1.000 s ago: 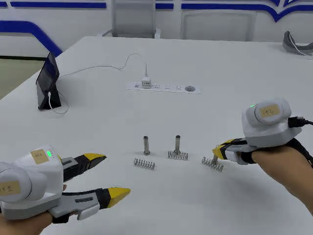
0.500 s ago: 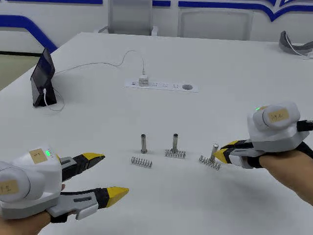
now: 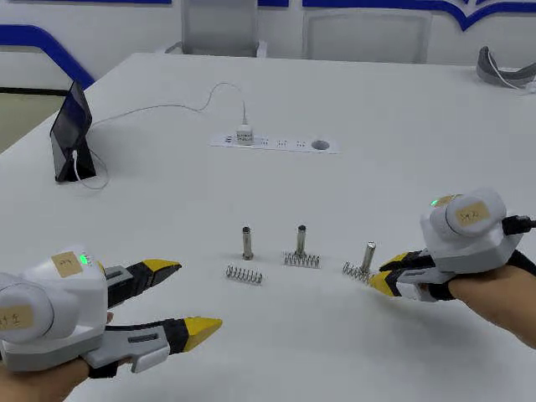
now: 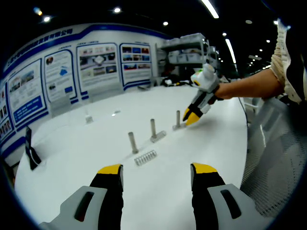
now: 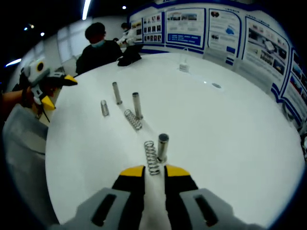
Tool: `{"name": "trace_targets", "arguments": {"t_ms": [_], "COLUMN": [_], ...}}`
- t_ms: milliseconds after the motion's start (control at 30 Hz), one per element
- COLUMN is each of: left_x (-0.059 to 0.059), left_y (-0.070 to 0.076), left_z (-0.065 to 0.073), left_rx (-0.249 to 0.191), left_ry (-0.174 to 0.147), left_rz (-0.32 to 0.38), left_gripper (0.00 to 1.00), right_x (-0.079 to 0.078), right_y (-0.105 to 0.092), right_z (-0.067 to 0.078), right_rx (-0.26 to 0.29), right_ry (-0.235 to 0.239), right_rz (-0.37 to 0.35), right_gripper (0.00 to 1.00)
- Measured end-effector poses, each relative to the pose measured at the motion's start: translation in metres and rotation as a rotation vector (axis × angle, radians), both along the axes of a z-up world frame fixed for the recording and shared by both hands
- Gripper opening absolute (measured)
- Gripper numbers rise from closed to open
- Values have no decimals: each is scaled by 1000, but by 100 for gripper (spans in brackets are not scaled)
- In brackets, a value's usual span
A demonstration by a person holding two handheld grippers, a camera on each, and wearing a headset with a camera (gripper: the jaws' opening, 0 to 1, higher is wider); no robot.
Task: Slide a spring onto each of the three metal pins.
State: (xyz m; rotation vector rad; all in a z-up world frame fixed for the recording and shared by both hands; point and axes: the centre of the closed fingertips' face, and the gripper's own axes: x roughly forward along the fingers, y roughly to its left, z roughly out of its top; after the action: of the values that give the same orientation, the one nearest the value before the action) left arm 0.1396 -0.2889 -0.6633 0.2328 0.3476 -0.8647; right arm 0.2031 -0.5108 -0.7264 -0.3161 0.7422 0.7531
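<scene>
- The white desk [image 3: 167,193] carries three pins standing upright in a row: left pin [image 3: 247,243], middle pin [image 3: 301,240] and right pin [image 3: 368,255].
- A spring lies flat in front of each pin, none yet on one. The left spring [image 3: 244,274] is a little apart from its pin, the middle spring [image 3: 301,260] is at its pin's foot, and the right spring [image 3: 356,270] is beside its pin's foot.
- The right gripper [image 3: 381,276] sits low over the desk, just right of the right pin.
- In the right gripper view its fingers [image 5: 132,173] stand narrow with a slim gap, clamping nothing. The right spring's near end lies at their tips.
- The left gripper [image 3: 191,295] hovers near the desk's front edge, well apart from the pins, with its fingers wide and empty.
- Farther back lies a power strip [image 3: 272,143] with a cable [image 3: 167,111] plugged in.
- A tablet [image 3: 71,134] stands at the left.
</scene>
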Motion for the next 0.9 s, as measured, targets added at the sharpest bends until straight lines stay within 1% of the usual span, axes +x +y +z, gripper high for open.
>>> {"name": "trace_targets", "arguments": {"t_ms": [100,567,733,900], "left_x": [0,-2,-3,-3], "left_y": [0,2,3,1], "left_z": [0,0,-1,-1], "left_rx": [1,12,17,17], "left_ry": [0,3,5,4], "left_rz": [1,15,18,19], "left_gripper": [57,57,57,57], "right_x": [-1,-1,-1,-3], "right_y": [0,1,1,2], "right_z": [-4,-14,-13,-7], "right_rx": [-5,-5,-4,2], "right_ry": [11,20,12,1], "right_rz": [15,41,45,48], "right_gripper": [17,14,13,12]}}
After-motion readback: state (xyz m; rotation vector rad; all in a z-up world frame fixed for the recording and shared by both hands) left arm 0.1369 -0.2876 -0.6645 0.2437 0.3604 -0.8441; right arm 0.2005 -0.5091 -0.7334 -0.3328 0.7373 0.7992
